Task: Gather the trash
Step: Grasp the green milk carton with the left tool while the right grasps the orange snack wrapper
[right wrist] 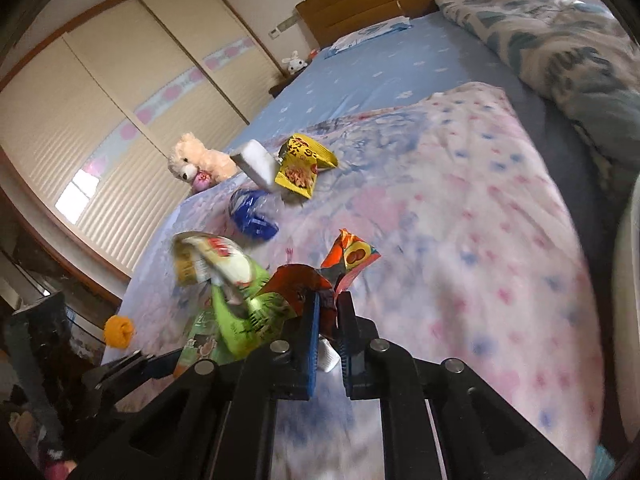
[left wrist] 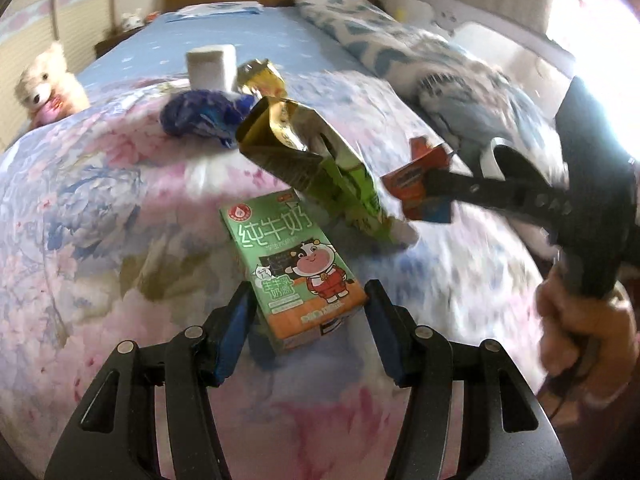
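The green milk carton with a cartoon cow (left wrist: 298, 270) lies flat on the pink-and-blue floral quilt (left wrist: 100, 220), and the left gripper (left wrist: 308, 332) straddles its near end, blue-padded fingers (left wrist: 236, 332) spread wide on either side; whether the pads touch the carton is hard to tell. Just beyond it, the green-and-gold foil snack bag (left wrist: 316, 160) stands tilted, its top torn open; whatever is in it is hidden. To the right, the right gripper (left wrist: 430, 184) reaches in with jaws pinched together on a red-orange snack wrapper (left wrist: 420, 184), held clear of the quilt. Motion blur smears that whole side, and the hand (left wrist: 580, 328) on the handle is cut off at the edge.

In the right wrist view the right gripper (right wrist: 330, 316) is clamped on the crumpled wrapper (right wrist: 320, 284), most of it hidden by the fingers; something small and white shows behind the jaws, unclear what. The green bag (right wrist: 236, 304) is badly blurred to the left.

Farther off lie a crumpled blue plastic wrapper (left wrist: 200, 114), a white rectangular block (left wrist: 210, 68) and a yellow snack packet (right wrist: 302, 168). A cream teddy bear (left wrist: 44, 84) sits at the far left edge of the bed.
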Demonstrator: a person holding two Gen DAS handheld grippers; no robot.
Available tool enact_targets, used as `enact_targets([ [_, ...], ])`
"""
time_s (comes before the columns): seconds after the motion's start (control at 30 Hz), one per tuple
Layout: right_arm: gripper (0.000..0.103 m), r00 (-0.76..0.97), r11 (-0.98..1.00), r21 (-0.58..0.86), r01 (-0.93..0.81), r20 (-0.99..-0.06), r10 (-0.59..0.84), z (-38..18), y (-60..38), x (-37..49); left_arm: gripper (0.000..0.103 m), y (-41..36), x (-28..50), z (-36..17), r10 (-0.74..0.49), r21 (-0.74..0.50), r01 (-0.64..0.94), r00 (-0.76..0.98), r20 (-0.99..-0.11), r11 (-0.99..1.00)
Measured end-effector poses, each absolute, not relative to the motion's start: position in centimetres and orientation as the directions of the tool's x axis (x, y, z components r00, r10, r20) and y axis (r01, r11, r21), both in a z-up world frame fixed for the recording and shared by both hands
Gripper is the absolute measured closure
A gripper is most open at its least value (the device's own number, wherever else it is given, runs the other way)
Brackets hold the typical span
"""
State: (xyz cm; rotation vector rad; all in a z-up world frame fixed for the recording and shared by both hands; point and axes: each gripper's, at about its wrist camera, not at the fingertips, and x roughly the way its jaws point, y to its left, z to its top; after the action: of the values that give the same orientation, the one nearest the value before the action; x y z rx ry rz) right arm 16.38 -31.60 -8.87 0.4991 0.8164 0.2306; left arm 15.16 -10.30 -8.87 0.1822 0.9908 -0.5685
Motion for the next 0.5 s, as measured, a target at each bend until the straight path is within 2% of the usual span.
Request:
enact_targets([
  [0.13,0.094,0.679,0.861,0.509,0.009,-0.635,0.369,-8.8,-32.1,14.3,0.046,-9.5,14.6,-9.3,-0.334,-0.074,0.525,0.42,-0.844,0.848],
  [0.2,0.094,0.686,0.86,0.509,0.025,-0.634,0.356,-8.9,-32.4,13.4,0.038,-9.0,14.7,-9.5,-0.317,-0.078,0.492,0.423,-0.849,0.867],
  [0.37,0.092,0.686,0.87,0.491,0.045,-0.648,0.33,-9.5,-32.0,12.9,0.026,-9.0,14.5,-9.8,-0.241,-0.04,0.395,0.474,-0.847,0.918],
  [0.47,0.085,0.694,0.879,0.473,0.062,-0.654,0.302,-9.8,-31.7,13.1,0.027,-9.1,14.3,-9.9,-0.204,-0.013,0.351,0.514,-0.833,0.936],
  [0.5,0.074,0.697,0.877,0.476,0.067,-0.651,0.3,-9.9,-31.8,13.1,0.038,-9.1,14.2,-10.0,-0.2,-0.009,0.346,0.518,-0.832,0.938],
])
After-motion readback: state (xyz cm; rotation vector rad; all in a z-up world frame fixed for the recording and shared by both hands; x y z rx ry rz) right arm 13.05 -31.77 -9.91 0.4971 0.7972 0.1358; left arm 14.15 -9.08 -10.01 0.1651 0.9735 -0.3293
